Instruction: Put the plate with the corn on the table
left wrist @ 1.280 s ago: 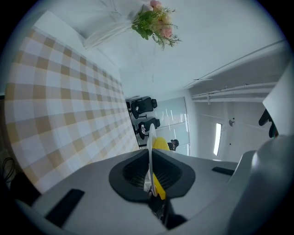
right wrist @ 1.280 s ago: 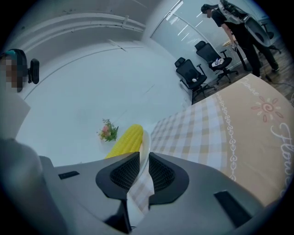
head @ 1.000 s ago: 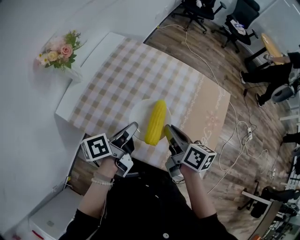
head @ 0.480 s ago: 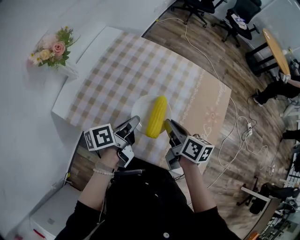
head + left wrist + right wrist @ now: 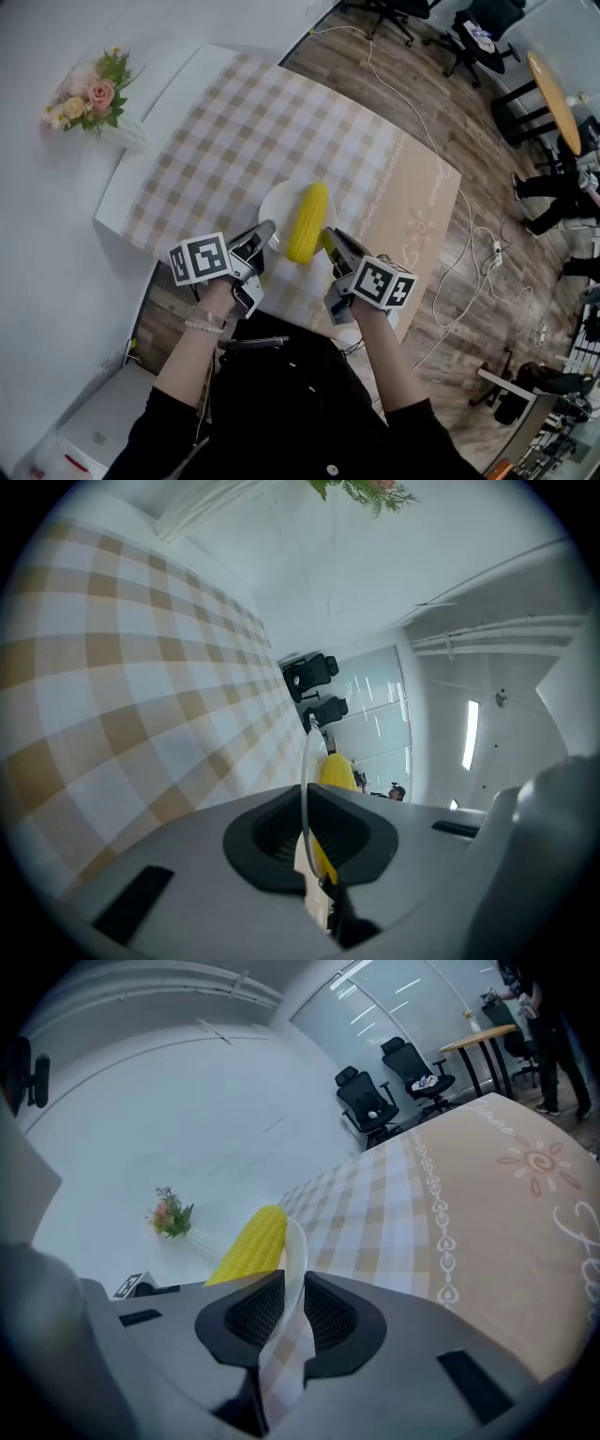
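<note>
Plate (image 5: 273,212): thin, white, round, carrying a ridged yellow corn cob (image 5: 307,221). Left gripper (image 5: 262,235) and right gripper (image 5: 330,243) each have jaws clamped on opposite rim edges.

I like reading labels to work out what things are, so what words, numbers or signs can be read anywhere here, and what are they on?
No text reads clearly.
Cursive writing on the tablecloth's plain edge: cut off and too blurred to read.
Black-and-white squares on the two cubes: patterns, not letters.
Plate and corn: no print.
</note>
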`<action>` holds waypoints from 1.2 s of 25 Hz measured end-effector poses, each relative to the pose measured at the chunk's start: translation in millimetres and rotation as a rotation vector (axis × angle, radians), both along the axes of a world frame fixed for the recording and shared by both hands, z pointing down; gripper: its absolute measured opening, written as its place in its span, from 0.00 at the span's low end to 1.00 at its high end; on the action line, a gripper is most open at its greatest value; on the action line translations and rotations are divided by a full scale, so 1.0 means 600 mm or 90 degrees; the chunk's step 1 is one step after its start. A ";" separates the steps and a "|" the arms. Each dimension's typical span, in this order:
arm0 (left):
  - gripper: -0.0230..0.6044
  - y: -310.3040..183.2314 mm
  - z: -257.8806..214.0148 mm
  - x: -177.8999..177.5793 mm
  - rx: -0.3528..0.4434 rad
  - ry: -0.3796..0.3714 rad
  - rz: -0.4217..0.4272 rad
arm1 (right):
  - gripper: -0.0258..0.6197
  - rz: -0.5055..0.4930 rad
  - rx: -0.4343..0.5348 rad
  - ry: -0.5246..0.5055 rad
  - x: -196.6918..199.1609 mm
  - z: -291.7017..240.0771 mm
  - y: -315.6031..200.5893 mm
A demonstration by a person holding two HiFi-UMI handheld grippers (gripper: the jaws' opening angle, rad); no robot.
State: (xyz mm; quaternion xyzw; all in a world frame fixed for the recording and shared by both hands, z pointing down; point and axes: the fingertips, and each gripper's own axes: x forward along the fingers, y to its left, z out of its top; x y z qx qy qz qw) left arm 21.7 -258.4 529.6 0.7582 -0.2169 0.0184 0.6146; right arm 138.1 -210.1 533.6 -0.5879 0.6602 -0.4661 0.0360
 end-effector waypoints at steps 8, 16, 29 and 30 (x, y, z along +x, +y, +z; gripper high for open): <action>0.07 -0.009 0.033 0.021 -0.005 -0.026 0.003 | 0.19 -0.007 -0.017 0.010 0.022 0.038 -0.013; 0.07 -0.021 0.058 0.043 0.008 -0.067 0.010 | 0.19 0.000 -0.055 0.014 0.041 0.074 -0.018; 0.07 -0.037 0.098 0.057 0.007 -0.125 0.013 | 0.19 0.009 -0.089 0.017 0.055 0.116 -0.032; 0.07 -0.038 0.101 0.059 0.007 -0.129 0.013 | 0.19 0.012 -0.093 0.014 0.057 0.119 -0.032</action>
